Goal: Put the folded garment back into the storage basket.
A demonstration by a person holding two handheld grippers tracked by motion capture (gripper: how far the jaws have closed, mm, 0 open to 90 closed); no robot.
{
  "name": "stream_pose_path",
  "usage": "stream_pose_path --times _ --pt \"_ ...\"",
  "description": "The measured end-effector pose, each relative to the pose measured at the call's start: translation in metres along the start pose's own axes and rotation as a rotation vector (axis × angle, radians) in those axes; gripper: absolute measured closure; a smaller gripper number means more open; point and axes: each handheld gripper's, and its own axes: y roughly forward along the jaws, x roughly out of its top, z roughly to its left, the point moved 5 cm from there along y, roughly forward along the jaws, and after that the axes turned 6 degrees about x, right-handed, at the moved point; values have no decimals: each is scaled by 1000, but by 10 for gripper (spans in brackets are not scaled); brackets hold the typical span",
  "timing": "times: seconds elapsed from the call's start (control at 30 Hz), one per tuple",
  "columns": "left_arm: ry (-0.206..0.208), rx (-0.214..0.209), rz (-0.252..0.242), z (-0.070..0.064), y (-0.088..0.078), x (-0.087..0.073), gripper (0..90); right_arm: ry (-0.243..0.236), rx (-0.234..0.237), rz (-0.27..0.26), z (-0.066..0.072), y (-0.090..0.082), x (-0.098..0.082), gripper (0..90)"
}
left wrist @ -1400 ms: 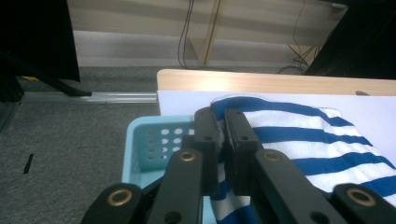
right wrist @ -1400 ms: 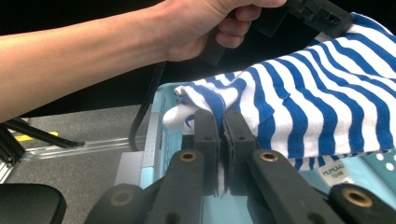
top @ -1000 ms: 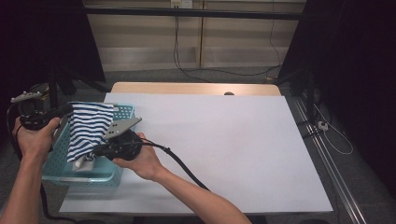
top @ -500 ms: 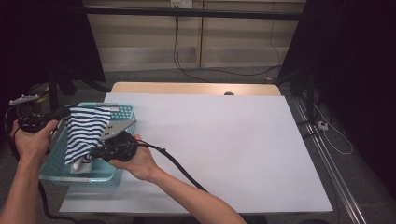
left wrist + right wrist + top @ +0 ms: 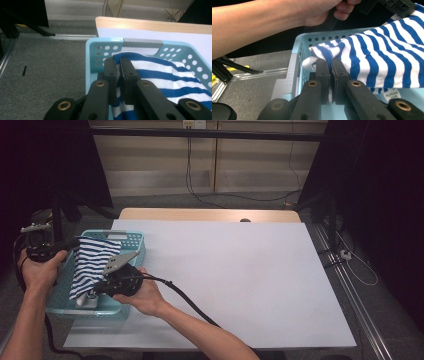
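left gripper (image 5: 75, 242): you have it at the far left end of the basket, jaws clamped on the upper edge of the striped cloth (image 5: 90, 265); in the left gripper view (image 5: 119, 72) the fabric is pinched between the two black pads. Barely shifted since a second ago.
striped cloth: blue-and-white, stretched between your two grippers over the basket, partly draped into it; label tag visible near the lower hem in the right gripper view (image 5: 387, 57).
basket (image 5: 131, 239): light blue, perforated walls, grey handle strip; sits on the left edge of the white table sheet (image 5: 240, 280). Same spot as before.
right gripper (image 5: 97, 287): jaws closed tight on the cloth's other end, a fold caught between the pads (image 5: 330, 75).
change: compared with a second ago, your right hand (image 5: 142, 295) has dropped toward the near end of the basket, and the cloth hangs lower and closer to the basket floor.
meaning: looks like you're laying the cloth down into the basket, both ends gripped; release not yet done.
next: likely lower the left end too, then let go of both ends once the fabric rests inside.
risk: hem may snag on the basket rim.
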Motion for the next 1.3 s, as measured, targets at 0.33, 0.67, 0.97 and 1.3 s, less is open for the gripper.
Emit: stream_pose_path --times 0.33,0.67,0.97,1.3 --pt "19 -3 31 -3 9 -2 852 19 7 9 -3 7 -8 865" --pt "48 28 96 -15 25 -6 852 20 18 56 -7 10 -19 864" --pt "84 54 150 -21 41 -10 852 41 14 77 -10 11 -26 863" --pt "118 77 205 -18 48 -18 851 52 10 110 -14 12 -33 858"
